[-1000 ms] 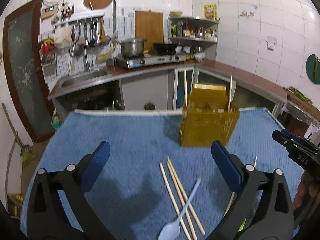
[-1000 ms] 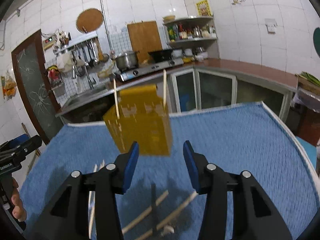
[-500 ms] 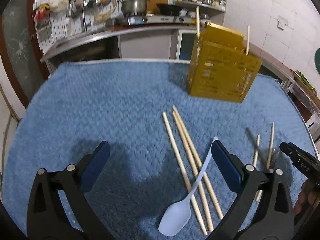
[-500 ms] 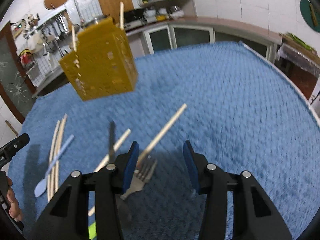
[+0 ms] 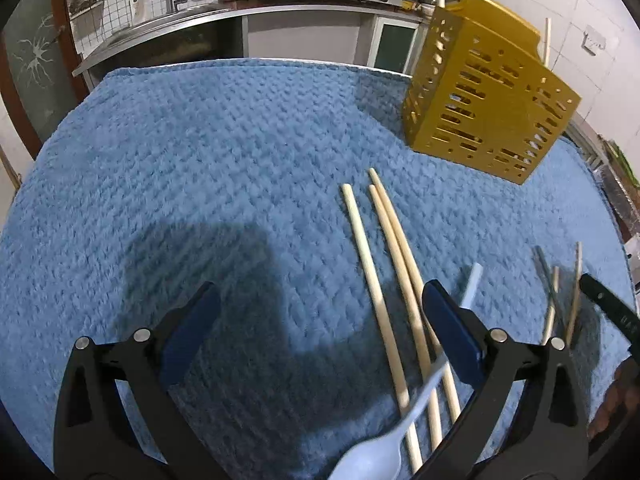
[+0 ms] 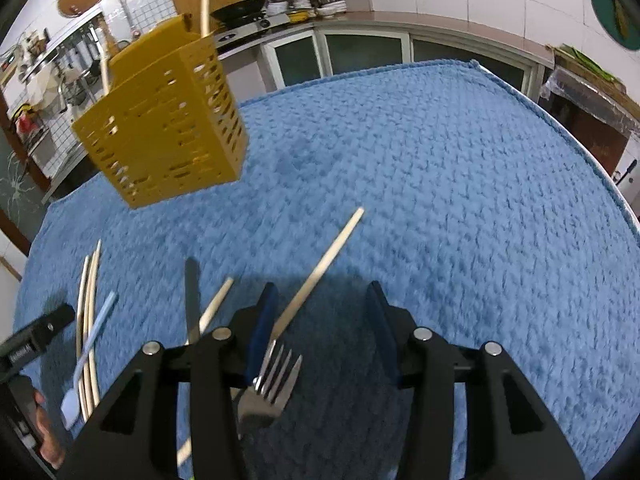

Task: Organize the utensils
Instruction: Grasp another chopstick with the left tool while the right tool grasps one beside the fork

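— Where are the utensils?

— Loose on a blue towel (image 5: pixel 208 168). Three chopsticks (image 5: pixel 384 280) lie side by side with a pale spoon (image 5: pixel 376 460) across their near ends. Further right, a fork (image 6: pixel 268 384) lies beside two more chopsticks (image 6: pixel 320 270). A yellow slotted holder (image 5: pixel 484 108) stands at the far side, two sticks already upright in it.

— And the grippers?

— The left gripper (image 5: pixel 320 332) hovers low with its jaws wide apart, the right finger above the spoon handle. The right gripper (image 6: pixel 322 328) is over the fork, jaws apart, gripping nothing.
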The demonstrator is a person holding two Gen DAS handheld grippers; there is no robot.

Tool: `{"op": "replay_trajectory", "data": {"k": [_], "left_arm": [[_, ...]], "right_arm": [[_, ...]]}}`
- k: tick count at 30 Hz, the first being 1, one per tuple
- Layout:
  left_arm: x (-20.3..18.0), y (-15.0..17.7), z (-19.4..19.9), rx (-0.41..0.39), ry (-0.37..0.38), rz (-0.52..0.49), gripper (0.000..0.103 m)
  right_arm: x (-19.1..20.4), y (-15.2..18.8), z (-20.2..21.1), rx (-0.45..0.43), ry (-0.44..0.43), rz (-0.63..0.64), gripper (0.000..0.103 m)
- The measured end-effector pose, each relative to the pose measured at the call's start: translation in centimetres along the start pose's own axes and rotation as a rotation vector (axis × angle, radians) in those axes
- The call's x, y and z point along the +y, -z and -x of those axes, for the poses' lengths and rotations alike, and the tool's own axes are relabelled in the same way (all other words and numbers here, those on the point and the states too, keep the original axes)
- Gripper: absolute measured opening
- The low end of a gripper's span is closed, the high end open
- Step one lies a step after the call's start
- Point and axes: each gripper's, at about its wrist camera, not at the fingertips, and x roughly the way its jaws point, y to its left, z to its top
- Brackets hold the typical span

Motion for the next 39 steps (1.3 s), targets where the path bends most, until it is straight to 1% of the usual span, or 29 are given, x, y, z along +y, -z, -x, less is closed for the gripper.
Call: {"op": "replay_trajectory", "data": {"k": [1, 2, 3, 4, 5, 6, 7, 8, 10, 11, 12, 13, 14, 18, 20, 22, 26, 32, 33, 35, 36, 39], "left_arm": [[0.0, -0.3, -0.3, 0.008, -0.011, 0.001, 0.091], [-0.1, -0.4, -0.6, 0.016, -0.007, 0.005, 0.088], [-0.1, -0.7, -0.8, 0.028, 0.006, 0.014, 0.081], [0.0, -0.9, -1.0, 0.034, 0.015, 0.025, 0.078], [0.0, -1.0, -1.1, 0.032, 0.016, 0.030, 0.077], [-0.1, -1.2, -1.1, 0.025, 0.012, 0.028, 0.074], [-0.5, -1.5, -1.1, 0.019, 0.004, 0.014, 0.068], [-0.9, -1.7, -1.2, 0.017, -0.002, -0.001, 0.065], [-1.6, -2.2, -1.5, 0.022, -0.008, -0.022, 0.054], [-1.8, -2.4, -1.8, 0.027, -0.005, -0.025, 0.051], [-2.0, -2.6, -2.1, 0.035, 0.000, -0.025, 0.043], [-2.2, -2.7, -2.3, 0.042, -0.004, -0.025, 0.040], [-2.2, -2.9, -2.6, 0.045, -0.010, -0.028, 0.039], [-2.9, -3.5, -3.2, 0.037, -0.046, -0.067, 0.032], [-2.8, -3.7, -3.2, 0.044, -0.038, -0.069, 0.029], [-2.5, -4.0, -3.1, 0.054, -0.020, -0.060, 0.022], [-2.2, -4.2, -3.4, 0.063, -0.015, -0.072, 0.020], [-3.4, -4.1, -3.6, 0.046, -0.073, -0.098, 0.020], [-3.6, -4.0, -3.7, 0.038, -0.084, -0.101, 0.019], [-3.9, -3.9, -3.7, 0.025, -0.090, -0.111, 0.012], [-4.1, -3.8, -3.7, 0.020, -0.086, -0.120, 0.007], [-4.4, -3.6, -3.5, 0.009, -0.096, -0.123, 0.007]], "right_arm": [[0.0, -0.3, -0.2, 0.007, 0.003, -0.005, 0.046], [0.0, -0.6, -0.5, 0.017, 0.006, -0.011, 0.046], [0.0, -0.8, -0.9, 0.028, 0.008, -0.018, 0.046], [0.1, -0.8, -1.1, 0.035, 0.012, -0.021, 0.045], [0.2, -0.8, -1.3, 0.040, 0.019, -0.020, 0.045], [0.4, -0.8, -1.4, 0.037, 0.030, -0.012, 0.042], [0.4, -0.8, -1.5, 0.036, 0.037, -0.005, 0.040], [0.6, -0.8, -1.6, 0.037, 0.047, 0.000, 0.037], [0.7, -1.0, -1.8, 0.034, 0.056, -0.002, 0.033], [0.7, -1.2, -1.8, 0.035, 0.056, -0.005, 0.029], [0.7, -1.3, -1.9, 0.036, 0.056, -0.006, 0.024], [0.8, -1.4, -2.0, 0.040, 0.057, -0.005, 0.020], [1.0, -1.5, -2.1, 0.050, 0.051, 0.000, 0.017], [1.3, -1.8, -2.3, 0.054, 0.070, 0.028, 0.017], [1.3, -1.7, -2.2, 0.055, 0.062, 0.029, 0.016], [1.4, -1.7, -2.0, 0.055, 0.055, 0.034, 0.016], [1.6, -1.9, -2.5, 0.064, 0.067, 0.047, 0.016], [2.4, -2.6, -3.3, 0.066, 0.101, 0.057, 0.016], [2.4, -2.7, -3.4, 0.064, 0.105, 0.058, 0.015], [2.5, -2.7, -3.4, 0.058, 0.111, 0.063, 0.015], [2.6, -2.7, -3.3, 0.056, 0.112, 0.068, 0.014], [2.4, -2.7, -3.1, 0.057, 0.092, 0.054, 0.013]]}}
